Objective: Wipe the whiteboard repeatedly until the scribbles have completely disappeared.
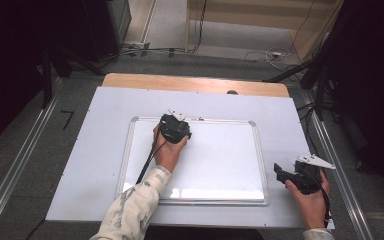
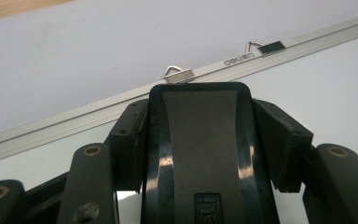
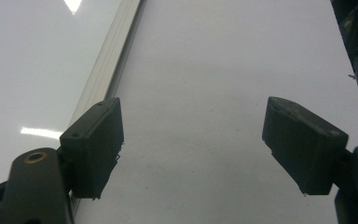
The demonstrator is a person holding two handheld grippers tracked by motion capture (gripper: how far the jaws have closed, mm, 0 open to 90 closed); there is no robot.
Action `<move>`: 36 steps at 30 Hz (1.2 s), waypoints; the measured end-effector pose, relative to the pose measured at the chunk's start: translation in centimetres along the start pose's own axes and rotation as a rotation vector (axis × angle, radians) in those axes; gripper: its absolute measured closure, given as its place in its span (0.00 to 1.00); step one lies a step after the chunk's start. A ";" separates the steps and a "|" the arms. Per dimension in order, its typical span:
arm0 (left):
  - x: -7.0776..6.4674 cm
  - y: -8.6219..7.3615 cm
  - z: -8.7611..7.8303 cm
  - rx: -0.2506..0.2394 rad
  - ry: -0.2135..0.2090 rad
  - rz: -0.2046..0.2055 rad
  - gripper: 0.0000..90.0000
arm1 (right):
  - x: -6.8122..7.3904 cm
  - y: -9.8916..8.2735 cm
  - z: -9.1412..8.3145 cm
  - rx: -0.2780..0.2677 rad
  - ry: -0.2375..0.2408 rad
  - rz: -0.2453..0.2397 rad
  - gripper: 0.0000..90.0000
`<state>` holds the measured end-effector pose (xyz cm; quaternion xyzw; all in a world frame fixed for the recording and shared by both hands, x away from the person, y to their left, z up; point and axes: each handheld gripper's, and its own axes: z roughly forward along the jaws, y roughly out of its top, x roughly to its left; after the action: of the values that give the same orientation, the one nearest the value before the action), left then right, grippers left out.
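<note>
Left tongs (image 1: 176, 125) clamped on black whiteboard eraser (image 2: 199, 154), flat on whiteboard (image 1: 220, 165) just below its top frame. Board's long axis runs rightward. Right tongs (image 3: 193, 149) wide open, empty, off board's right edge.

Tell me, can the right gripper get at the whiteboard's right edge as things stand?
Probably yes: the right gripper sits open just beside the whiteboard frame, with bare white sheet between them.

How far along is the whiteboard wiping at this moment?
Done: the whiteboard looks clean, with no marks visible. In hand: the left claw is clamped on a black eraser near the board's top rail. The right claw rests open on the white sheet beside the board. Left: apparently little, perhaps setting the eraser down.
</note>
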<state>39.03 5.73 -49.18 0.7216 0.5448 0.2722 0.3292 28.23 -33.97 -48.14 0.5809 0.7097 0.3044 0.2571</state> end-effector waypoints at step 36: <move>0.3 0.3 0.4 0.005 0.027 0.002 0.46 | 0.2 0.2 0.0 -0.004 0.011 -0.002 0.21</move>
<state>39.61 5.87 -49.18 0.7193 0.5493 0.2809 0.3195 28.32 -33.77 -48.02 0.5779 0.7112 0.3086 0.2549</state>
